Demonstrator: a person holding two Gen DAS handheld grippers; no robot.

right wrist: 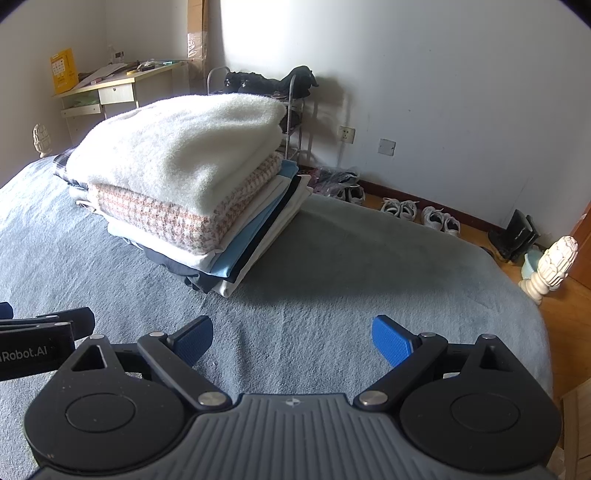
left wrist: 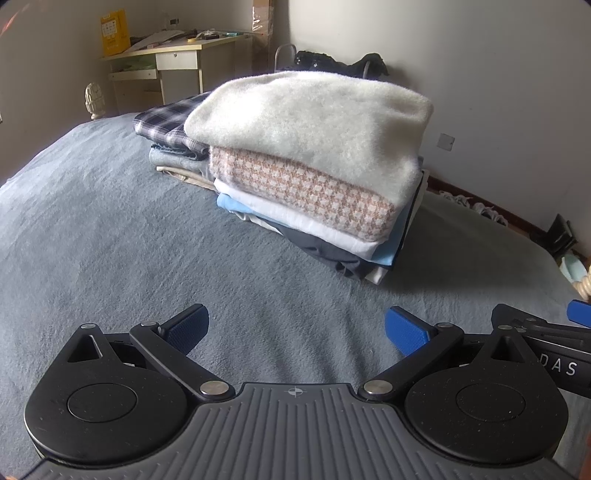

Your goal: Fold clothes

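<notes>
The left gripper hovers over the grey-blue bed with its blue-padded fingers spread wide and nothing between them. The right gripper hangs beside it, just to its right, fingers likewise parted and empty; each gripper's edge shows in the other's view.

Beyond both, in the middle of the bed, stands a stack of folded clothes. From the bottom it shows a cream piece, a dark garment, a light blue one, a white one, then a pink-and-white houndstooth knit. On top lies a fluffy white sweater, folded, its front edge drooping over the knit. Behind the stack, touching it on the far left, sits a lower pile topped by a plaid shirt over pale grey and beige pieces.

Past the bed's right edge, sneakers line the wooden floor along the white wall, and a carved white bedpost finial rises at the corner. Farther back a metal rack holds dark things, and a cluttered desk stands in the far left corner with a yellow box on it.
</notes>
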